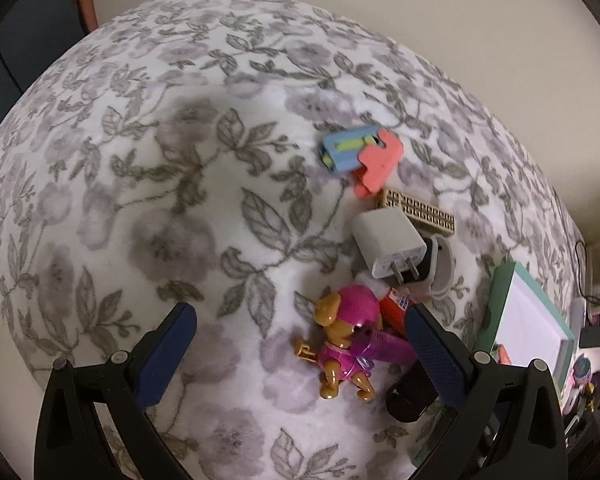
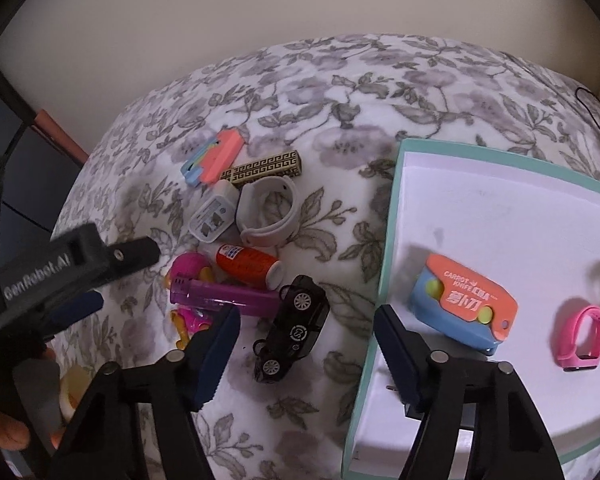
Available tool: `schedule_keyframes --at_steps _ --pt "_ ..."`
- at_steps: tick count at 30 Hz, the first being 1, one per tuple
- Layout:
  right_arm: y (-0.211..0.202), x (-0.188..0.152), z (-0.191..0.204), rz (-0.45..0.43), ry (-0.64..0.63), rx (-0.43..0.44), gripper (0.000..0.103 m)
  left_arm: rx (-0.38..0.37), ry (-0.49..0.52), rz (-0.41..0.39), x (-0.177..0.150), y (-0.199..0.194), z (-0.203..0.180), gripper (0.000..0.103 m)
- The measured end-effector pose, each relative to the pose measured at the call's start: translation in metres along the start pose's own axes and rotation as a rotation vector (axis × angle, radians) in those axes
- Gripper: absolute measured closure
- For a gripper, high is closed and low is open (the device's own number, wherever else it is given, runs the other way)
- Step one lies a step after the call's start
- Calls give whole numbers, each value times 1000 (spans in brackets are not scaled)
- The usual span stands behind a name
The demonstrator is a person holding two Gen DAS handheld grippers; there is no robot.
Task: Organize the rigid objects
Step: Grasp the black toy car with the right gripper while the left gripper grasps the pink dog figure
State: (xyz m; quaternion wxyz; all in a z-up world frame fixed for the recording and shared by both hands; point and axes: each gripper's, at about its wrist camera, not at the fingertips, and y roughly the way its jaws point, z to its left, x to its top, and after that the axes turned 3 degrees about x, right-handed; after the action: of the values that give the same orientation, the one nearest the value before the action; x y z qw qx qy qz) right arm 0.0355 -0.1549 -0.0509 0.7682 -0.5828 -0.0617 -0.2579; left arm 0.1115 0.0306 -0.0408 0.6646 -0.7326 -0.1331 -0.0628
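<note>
Two grippers hover wide open, empty: left gripper (image 1: 300, 350) over the pink pup figure (image 1: 346, 344) mid-bedspread (image 1: 140, 200), right gripper (image 2: 306, 354) above the black toy car (image 2: 294, 334) beside the tray's (image 2: 384, 280) left edge

The left gripper (image 1: 300, 344) and the right gripper (image 2: 306, 348) both hang above the blanket (image 1: 140, 200), jaws wide apart and holding nothing.

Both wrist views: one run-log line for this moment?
left gripper: open, over pink pup figure | right gripper: open, over black toy car | tray: carrot knife, pink band
</note>
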Motion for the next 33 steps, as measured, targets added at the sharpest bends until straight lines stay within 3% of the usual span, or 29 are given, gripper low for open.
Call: schedule_keyframes --at_steps 3,21,23,24,27,31,33 --pt "-3 2 0 -9 4 12 48 -1 6 21 -1 5 -3 0" --pt "32 -9 4 95 -1 28 57 24 44 54 0 29 -18 1" --pt "33 -8 6 95 -9 24 57 21 46 62 0 33 -18 7" --pt "34 -8 7 96 -10 25 58 19 48 67 -1 35 -18 14" --pt "37 -9 9 101 -20 21 58 -9 53 81 -2 41 -21 20" --pt "42 -9 14 104 -39 6 58 -56 67 104 -5 46 -24 45" --pt "42 -9 16 105 -49 1 58 -60 82 107 -6 48 -27 52"
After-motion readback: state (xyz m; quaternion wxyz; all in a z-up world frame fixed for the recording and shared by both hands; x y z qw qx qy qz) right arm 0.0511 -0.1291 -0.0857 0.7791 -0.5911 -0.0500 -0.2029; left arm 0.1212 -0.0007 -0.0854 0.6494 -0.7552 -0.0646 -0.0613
